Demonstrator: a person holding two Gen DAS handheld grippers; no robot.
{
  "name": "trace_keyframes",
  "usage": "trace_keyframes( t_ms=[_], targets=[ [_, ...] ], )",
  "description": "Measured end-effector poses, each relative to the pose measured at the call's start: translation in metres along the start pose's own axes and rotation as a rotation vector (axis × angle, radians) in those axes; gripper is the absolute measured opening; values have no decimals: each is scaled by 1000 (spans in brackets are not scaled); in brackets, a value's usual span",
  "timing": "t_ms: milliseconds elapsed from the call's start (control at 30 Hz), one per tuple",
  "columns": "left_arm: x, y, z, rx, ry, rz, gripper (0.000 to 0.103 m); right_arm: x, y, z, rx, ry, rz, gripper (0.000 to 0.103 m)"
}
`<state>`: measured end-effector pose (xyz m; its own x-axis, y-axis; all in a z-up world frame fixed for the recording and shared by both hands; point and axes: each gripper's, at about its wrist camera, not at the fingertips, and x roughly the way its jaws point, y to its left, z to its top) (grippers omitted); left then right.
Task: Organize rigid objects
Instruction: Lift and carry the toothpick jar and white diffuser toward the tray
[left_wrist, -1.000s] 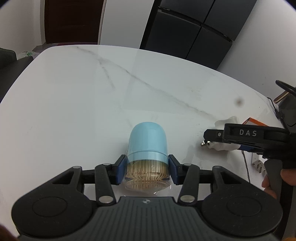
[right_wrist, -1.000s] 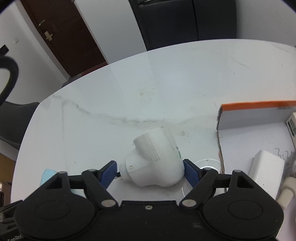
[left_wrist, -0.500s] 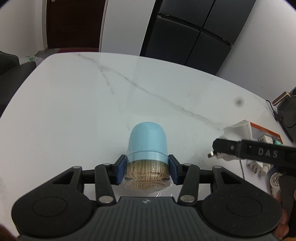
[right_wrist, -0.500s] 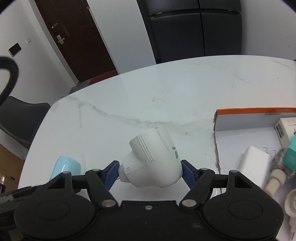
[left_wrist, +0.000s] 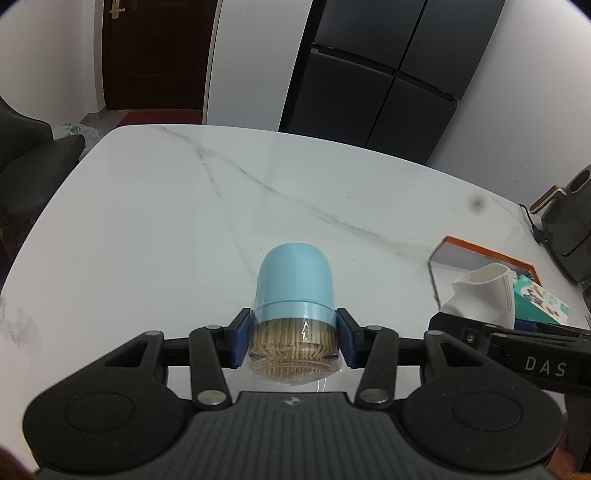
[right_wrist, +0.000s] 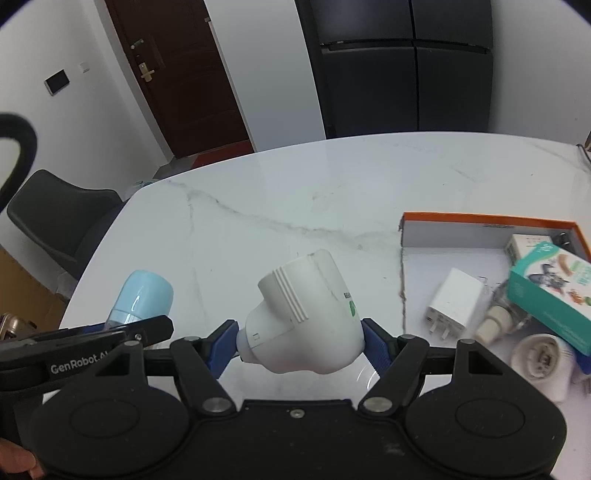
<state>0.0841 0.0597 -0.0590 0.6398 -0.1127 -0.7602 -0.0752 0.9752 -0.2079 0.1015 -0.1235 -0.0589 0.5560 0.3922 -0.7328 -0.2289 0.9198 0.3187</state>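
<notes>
A toothpick holder (left_wrist: 293, 295) with a light blue domed cap and a clear base full of toothpicks is clamped between the blue pads of my left gripper (left_wrist: 294, 341), held above the white marble table (left_wrist: 184, 229). My right gripper (right_wrist: 299, 343) is shut on a bulky white plastic plug adapter (right_wrist: 303, 317), also lifted off the table. In the right wrist view the blue holder (right_wrist: 142, 297) and the left gripper (right_wrist: 110, 332) show at the left. The white adapter (left_wrist: 484, 291) and the right gripper (left_wrist: 517, 339) appear at the right of the left wrist view.
An orange-rimmed shallow box (right_wrist: 491, 221) lies at the table's right, holding a white charger (right_wrist: 452, 304), a teal carton (right_wrist: 550, 302), a small white box (right_wrist: 526, 245) and white lamp sockets (right_wrist: 539, 358). A black appliance (left_wrist: 569, 218) stands far right; black chairs (right_wrist: 62, 218) at the left.
Both grippers have risen from the table with their objects. The right one has moved toward the orange-rimmed box, so more of its contents show. The grips have not changed.
</notes>
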Motion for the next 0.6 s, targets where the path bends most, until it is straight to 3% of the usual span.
trace_keyframes(
  t_ms=[600],
  targets=[
    [-48, -37, -24, -23, -57, 32, 48, -70, -24, -34, -46, -26, 34, 86]
  ],
)
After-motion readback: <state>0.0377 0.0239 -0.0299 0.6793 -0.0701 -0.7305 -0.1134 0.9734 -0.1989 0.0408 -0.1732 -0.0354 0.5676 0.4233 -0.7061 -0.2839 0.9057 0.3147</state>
